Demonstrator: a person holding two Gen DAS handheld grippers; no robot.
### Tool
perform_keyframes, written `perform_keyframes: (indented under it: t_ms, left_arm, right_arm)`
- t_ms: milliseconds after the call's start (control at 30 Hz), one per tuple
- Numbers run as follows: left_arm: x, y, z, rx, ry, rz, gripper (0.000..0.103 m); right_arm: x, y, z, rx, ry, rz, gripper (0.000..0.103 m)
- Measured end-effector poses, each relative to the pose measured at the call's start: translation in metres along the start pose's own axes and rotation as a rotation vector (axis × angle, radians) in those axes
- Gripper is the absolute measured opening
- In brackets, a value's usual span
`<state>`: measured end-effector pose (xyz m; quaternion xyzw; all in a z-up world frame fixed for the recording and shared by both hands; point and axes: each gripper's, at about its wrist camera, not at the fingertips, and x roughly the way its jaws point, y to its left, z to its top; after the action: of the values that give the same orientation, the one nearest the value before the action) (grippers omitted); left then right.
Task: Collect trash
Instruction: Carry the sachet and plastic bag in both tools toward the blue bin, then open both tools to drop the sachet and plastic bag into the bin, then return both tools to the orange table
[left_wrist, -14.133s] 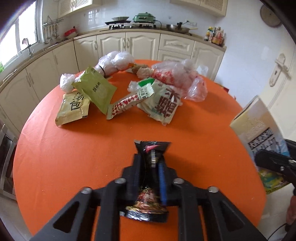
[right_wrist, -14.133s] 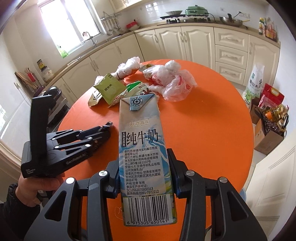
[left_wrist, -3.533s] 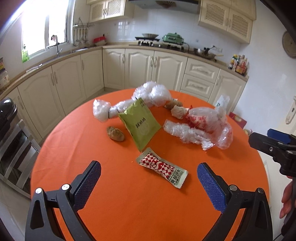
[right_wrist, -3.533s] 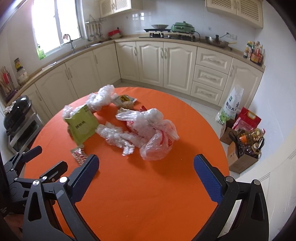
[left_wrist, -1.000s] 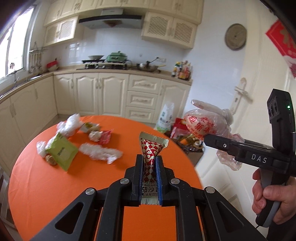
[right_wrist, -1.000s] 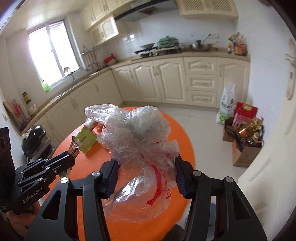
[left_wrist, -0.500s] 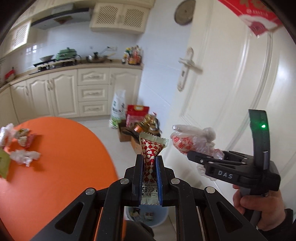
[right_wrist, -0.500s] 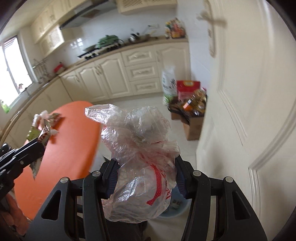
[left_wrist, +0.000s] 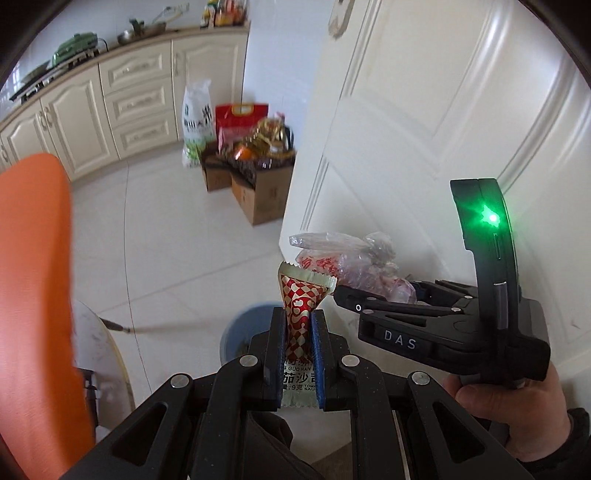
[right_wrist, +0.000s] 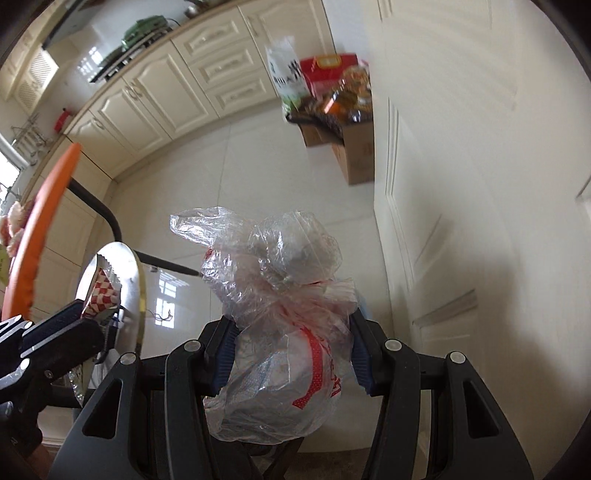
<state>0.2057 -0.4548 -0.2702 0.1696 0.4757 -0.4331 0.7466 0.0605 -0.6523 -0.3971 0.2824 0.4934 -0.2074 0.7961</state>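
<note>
My left gripper (left_wrist: 298, 325) is shut on a red-and-white checked sauce packet (left_wrist: 301, 295) and holds it upright over the floor. A blue bin (left_wrist: 240, 328) stands on the floor just below and behind it, mostly hidden by the fingers. My right gripper (right_wrist: 291, 343) is shut on a crumpled clear plastic bag with red print (right_wrist: 280, 295). In the left wrist view the right gripper (left_wrist: 347, 291) and its bag (left_wrist: 351, 262) sit close to the right of the packet. In the right wrist view the left gripper (right_wrist: 99, 314) and packet (right_wrist: 101, 288) are at lower left.
The orange round table (left_wrist: 33, 258) is at the left edge, its metal base (right_wrist: 118, 273) beneath. A white door (left_wrist: 424, 129) stands close on the right. Cardboard boxes with goods (left_wrist: 251, 173) and a rice sack (left_wrist: 197, 122) sit by the cream cabinets (left_wrist: 129, 103).
Both grippers have swung further away from the table and tilted down toward the floor. The blue bin now shows directly below the packet. Both still hold their trash.
</note>
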Motion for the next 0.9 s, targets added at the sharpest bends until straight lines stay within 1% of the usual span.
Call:
perform_keyframes:
  t_ms: [167,233,300,333,400,500,533,567,600,633,667,733,800,867,900]
  left_arm:
    - [0.046,-0.001,0.027,-0.02,0.086,0.002,0.01]
    - [0.063,-0.004,0.043,-0.028,0.107,0.002,0.01]
    - [0.076,-0.005,0.051,-0.033,0.134,-0.002,0.01]
    - [0.084,-0.004,0.056,-0.036,0.145,-0.002,0.012]
    - [0.099,-0.001,0.064,-0.038,0.172,-0.004,0.014]
    - [0.113,0.0,0.069,-0.032,0.208,0.006,0.018]
    - [0.117,0.002,0.071,-0.029,0.212,0.018,0.021]
    - [0.119,0.0,0.074,-0.028,0.215,0.034,0.033]
    - [0.118,0.0,0.071,-0.027,0.22,0.04,0.042]
    - [0.119,-0.001,0.073,-0.028,0.226,0.047,0.062]
    - [0.118,-0.003,0.072,-0.025,0.217,0.064,0.067]
    - [0.122,-0.008,0.071,-0.016,0.208,0.08,0.069]
    - [0.119,-0.014,0.073,-0.006,0.198,0.104,0.074]
    - [0.113,-0.022,0.07,0.011,0.176,0.138,0.084]
    - [0.11,-0.027,0.071,0.021,0.162,0.159,0.086]
  right_arm:
    - [0.034,-0.01,0.004,0.021,0.064,-0.001,0.053]
    - [0.045,-0.013,0.005,0.026,0.084,-0.002,0.053]
    - [0.054,-0.016,0.006,0.03,0.099,0.0,0.054]
    - [0.06,-0.016,0.005,0.03,0.11,0.0,0.055]
    - [0.068,-0.018,0.007,0.03,0.124,-0.014,0.056]
    - [0.075,-0.022,0.001,0.041,0.148,-0.024,0.057]
    - [0.076,-0.023,0.0,0.042,0.154,-0.027,0.059]
    - [0.076,-0.024,-0.001,0.041,0.158,-0.032,0.06]
    - [0.075,-0.025,-0.004,0.041,0.161,-0.037,0.065]
    - [0.075,-0.026,-0.005,0.044,0.164,-0.04,0.075]
    - [0.073,-0.027,-0.005,0.048,0.163,-0.047,0.079]
    - [0.068,-0.031,-0.006,0.059,0.149,-0.071,0.097]
    - [0.064,-0.033,-0.007,0.067,0.148,-0.078,0.103]
    - [0.058,-0.032,-0.006,0.07,0.133,-0.08,0.103]
    - [0.054,-0.032,-0.005,0.073,0.125,-0.079,0.103]
